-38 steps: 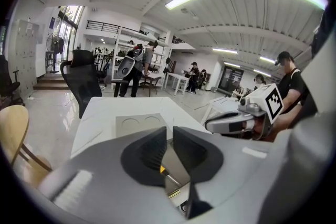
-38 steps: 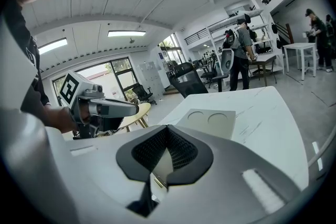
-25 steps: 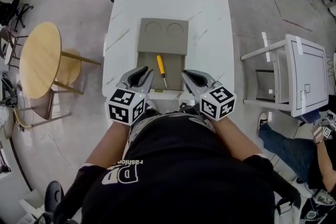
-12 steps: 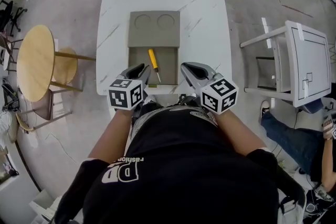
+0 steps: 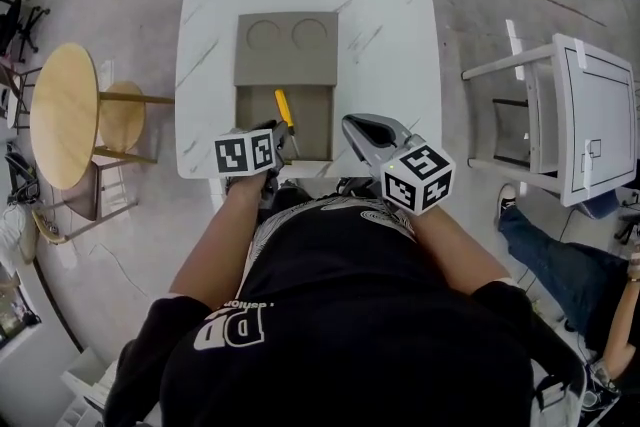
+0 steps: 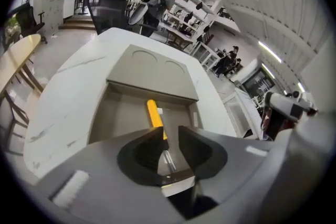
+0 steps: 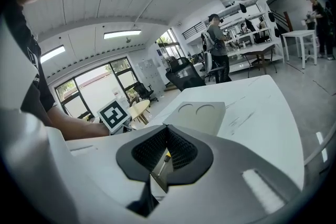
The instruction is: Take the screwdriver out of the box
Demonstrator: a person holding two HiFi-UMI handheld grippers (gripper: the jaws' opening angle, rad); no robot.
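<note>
Screwdriver shaft hidden behind left gripper; box near wall partly covered.

The screwdriver lies inside the open box on the table.

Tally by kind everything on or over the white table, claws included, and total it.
Box: 1, open, with its lid laid back on the far side
Screwdriver: 1, yellow handle, lying in the box
Claws: 2, left claw open, right claw shut
Total: 4
</note>
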